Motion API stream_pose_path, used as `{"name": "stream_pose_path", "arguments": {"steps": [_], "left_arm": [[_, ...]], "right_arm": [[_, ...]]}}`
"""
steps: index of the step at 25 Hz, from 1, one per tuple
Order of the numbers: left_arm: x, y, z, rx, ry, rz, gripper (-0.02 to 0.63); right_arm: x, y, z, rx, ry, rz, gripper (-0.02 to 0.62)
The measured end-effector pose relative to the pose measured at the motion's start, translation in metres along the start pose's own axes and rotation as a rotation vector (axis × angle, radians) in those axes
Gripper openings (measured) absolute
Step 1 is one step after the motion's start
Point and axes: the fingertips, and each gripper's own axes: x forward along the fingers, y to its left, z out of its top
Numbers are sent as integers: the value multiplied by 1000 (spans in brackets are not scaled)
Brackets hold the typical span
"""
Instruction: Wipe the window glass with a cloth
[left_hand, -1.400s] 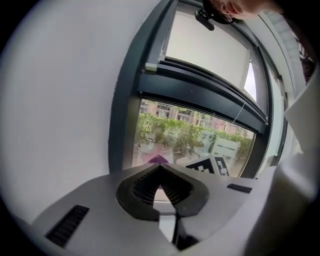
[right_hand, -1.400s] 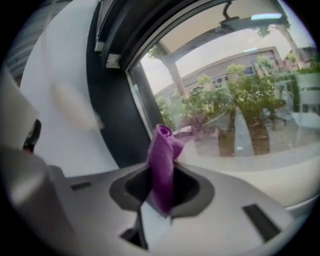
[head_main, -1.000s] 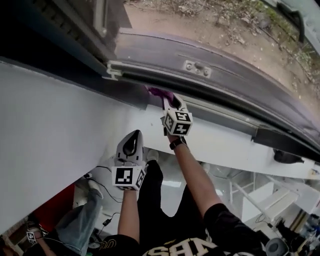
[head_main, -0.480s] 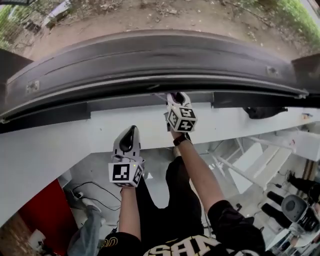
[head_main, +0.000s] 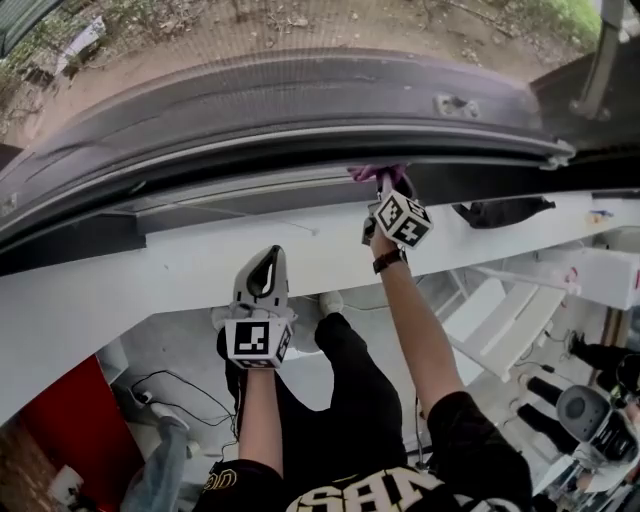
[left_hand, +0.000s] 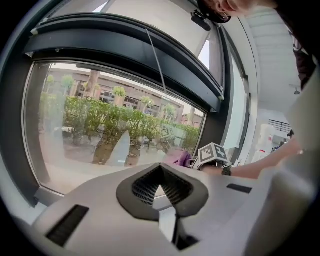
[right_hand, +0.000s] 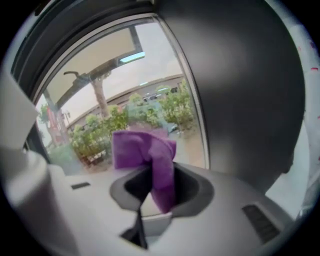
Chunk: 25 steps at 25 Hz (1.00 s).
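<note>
The left gripper (head_main: 266, 264) points at the window glass (left_hand: 100, 120) from well short of it, jaws pressed together with nothing between them. To its right, the right gripper (head_main: 384, 190) is clamped on a purple cloth (right_hand: 150, 150). The cloth is up at the glass's lower right corner, just beside the dark frame (right_hand: 240, 100).
</note>
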Motion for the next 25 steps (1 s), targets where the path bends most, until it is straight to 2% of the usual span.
{"name": "stream_pose_path", "arguments": {"steps": [4, 7, 11, 15, 21, 25], "left_arm": [[-10, 6, 1, -5, 0, 10, 23], [-29, 35, 10, -12, -9, 37, 23], [-66, 98, 15, -25, -9, 85, 23], [-115, 173, 20, -22, 0, 155, 23], [-183, 280, 11, -39, 32, 191, 23], [-223, 331, -4, -8, 85, 298, 23]], "right_arm": [[-4, 9, -13, -13, 22, -9, 103], [-12, 59, -50, -83, 84, 62, 103], [-28, 180, -134, -210, 205, 234, 103], [-37, 322, -206, -269, 264, 415, 103], [-35, 506, -267, -326, 272, 625, 103], [-35, 582, -294, -355, 293, 737, 103]]}}
